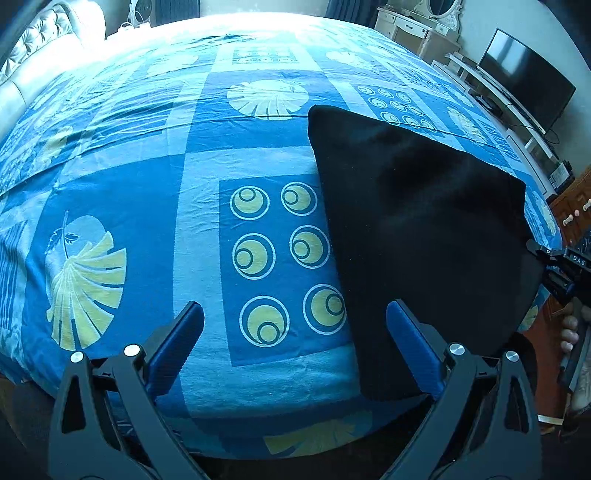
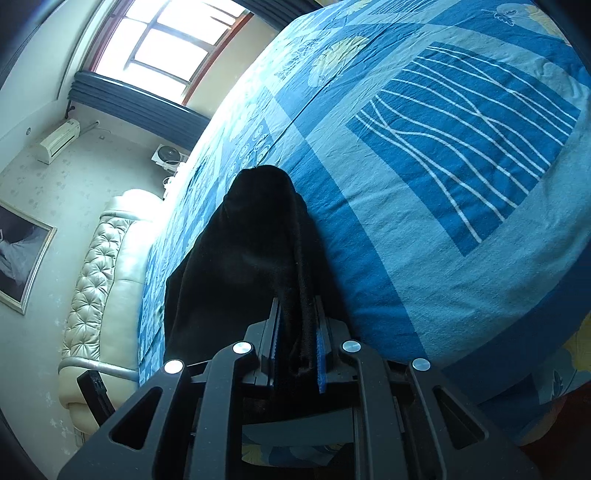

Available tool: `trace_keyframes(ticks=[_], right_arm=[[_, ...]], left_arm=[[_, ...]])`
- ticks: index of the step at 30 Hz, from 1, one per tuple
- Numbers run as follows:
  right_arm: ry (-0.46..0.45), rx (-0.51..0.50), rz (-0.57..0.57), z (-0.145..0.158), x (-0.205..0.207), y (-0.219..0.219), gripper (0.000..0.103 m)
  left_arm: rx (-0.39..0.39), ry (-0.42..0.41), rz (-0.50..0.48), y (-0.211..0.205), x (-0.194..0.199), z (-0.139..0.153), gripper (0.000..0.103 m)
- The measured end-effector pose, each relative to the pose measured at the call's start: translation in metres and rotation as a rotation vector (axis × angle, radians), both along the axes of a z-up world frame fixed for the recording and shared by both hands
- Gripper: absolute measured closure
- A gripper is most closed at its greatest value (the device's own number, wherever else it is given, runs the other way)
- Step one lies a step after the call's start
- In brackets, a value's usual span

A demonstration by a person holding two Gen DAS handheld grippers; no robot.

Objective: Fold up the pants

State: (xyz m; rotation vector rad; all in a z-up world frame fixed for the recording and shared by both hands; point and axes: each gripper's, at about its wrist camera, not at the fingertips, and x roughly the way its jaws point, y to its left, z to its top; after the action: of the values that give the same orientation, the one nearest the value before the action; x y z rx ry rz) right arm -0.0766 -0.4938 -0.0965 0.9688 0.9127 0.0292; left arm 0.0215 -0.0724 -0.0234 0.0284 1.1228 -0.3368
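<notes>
Black pants (image 1: 424,236) lie folded on the blue patterned bed sheet (image 1: 199,177), on the right side near the bed's front edge. My left gripper (image 1: 295,325) is open and empty above the sheet, its right finger (image 1: 410,332) over the pants' near left corner. My right gripper (image 2: 295,332) is shut on the edge of the pants (image 2: 255,251), which stretch away from it over the bed. The right gripper also shows in the left wrist view (image 1: 561,269) at the pants' right edge.
A padded headboard (image 1: 40,66) stands at the far left. A TV (image 1: 524,81) on a white stand and a dresser (image 1: 410,29) line the right wall. A window (image 2: 162,44) and a picture (image 2: 22,254) show in the right wrist view.
</notes>
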Motion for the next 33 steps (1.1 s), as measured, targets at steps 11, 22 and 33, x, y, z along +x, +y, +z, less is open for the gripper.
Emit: trace_keyframes(ticks=[11, 22, 33], right_arm=[[-0.069, 0.188, 0.009, -0.005, -0.008, -0.021, 0.034], [-0.020, 0.161, 0.150, -0.031, 0.015, 0.022, 0.040], [-0.058, 0.106, 0.173, -0.008, 0.026, 0.054, 0.059]], left_arm=[[-0.371, 0.175, -0.110, -0.007, 0.022, -0.027, 0.004], [-0.426, 0.216, -0.116, -0.036, 0.028, -0.050, 0.012], [-0.374, 0.184, -0.093, -0.034, 0.028, -0.037, 0.062]])
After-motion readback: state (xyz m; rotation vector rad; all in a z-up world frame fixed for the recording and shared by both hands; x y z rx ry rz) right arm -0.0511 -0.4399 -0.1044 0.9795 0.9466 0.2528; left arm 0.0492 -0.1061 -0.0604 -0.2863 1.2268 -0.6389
